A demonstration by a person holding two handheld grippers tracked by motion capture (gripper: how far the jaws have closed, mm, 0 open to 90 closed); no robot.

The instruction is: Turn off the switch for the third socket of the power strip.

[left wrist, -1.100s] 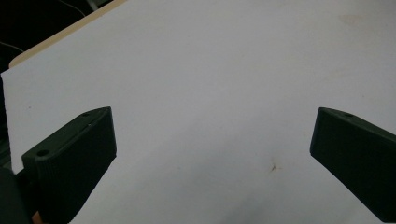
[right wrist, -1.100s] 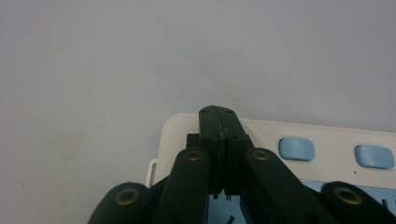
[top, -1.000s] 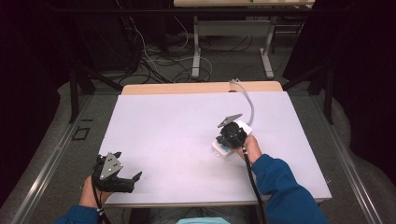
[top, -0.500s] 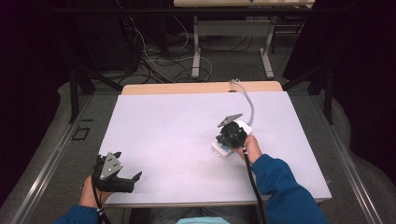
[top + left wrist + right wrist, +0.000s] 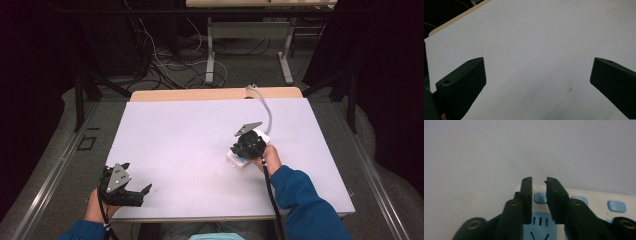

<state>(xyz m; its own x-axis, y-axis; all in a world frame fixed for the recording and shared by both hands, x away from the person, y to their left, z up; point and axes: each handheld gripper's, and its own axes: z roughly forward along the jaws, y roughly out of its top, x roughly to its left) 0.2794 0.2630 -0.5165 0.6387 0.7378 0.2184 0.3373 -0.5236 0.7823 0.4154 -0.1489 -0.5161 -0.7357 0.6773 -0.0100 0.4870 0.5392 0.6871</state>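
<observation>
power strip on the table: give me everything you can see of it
The power strip is a white, plastic-looking block with light blue sockets and blue switch buttons, lying flat, face up, right of centre on the white table. Its grey cord curves to the far edge. The right gripper hovers over it, jaws slightly apart, holding nothing.

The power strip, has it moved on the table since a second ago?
No. The power strip lies at the same spot relative to the table's wooden far edge.
</observation>
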